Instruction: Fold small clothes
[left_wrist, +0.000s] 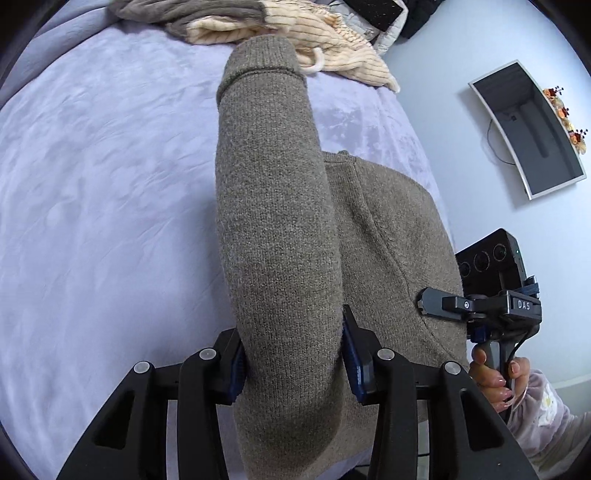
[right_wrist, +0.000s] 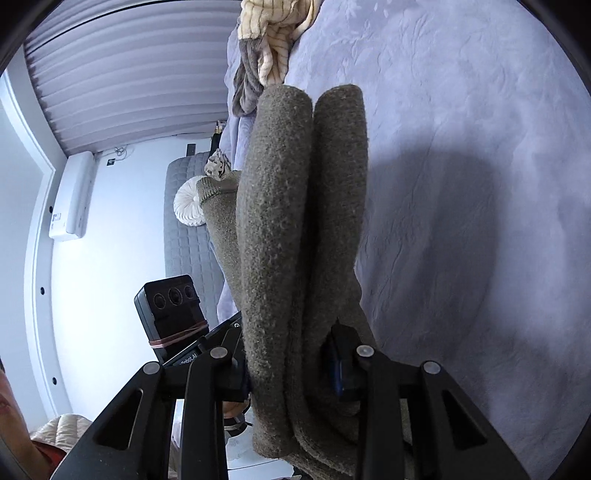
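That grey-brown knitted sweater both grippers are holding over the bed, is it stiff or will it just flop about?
Probably floppy: the sweater drapes in soft rolls past the left gripper and doubles over at the right gripper. Its thick, fuzzy knit likely grips the pads rather than slipping. It looks bulky, so perhaps a little heavy, though hardly fragile.

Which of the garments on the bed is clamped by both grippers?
The grey-brown knitted sweater, gripped by both grippers; the cream striped garment and grey ribbed garment lie untouched at the bed's far edge.
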